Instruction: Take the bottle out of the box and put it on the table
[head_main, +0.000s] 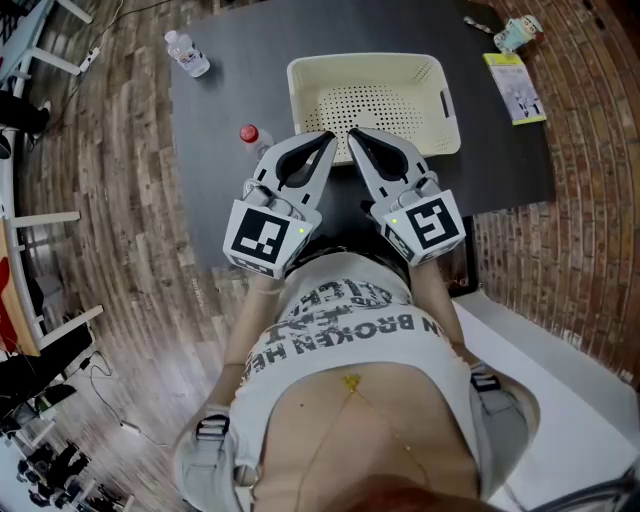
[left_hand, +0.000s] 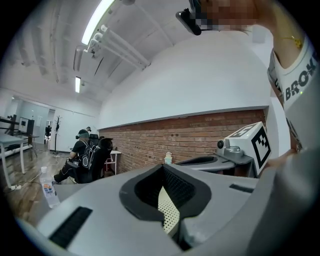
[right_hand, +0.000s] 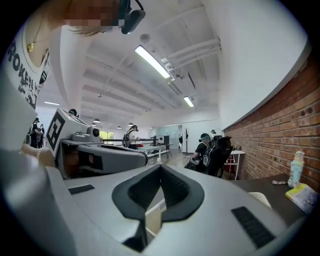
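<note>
Head view shows the red-capped bottle on the dark table, outside and to the left of the cream perforated box and just beside the left gripper. Both the left gripper and the right gripper hang over the box's near rim, tips close together, each with its jaws pressed together on nothing. A clear bottle sits near the table's far left corner, and a small teal cup and a leaflet at the far right.
</note>
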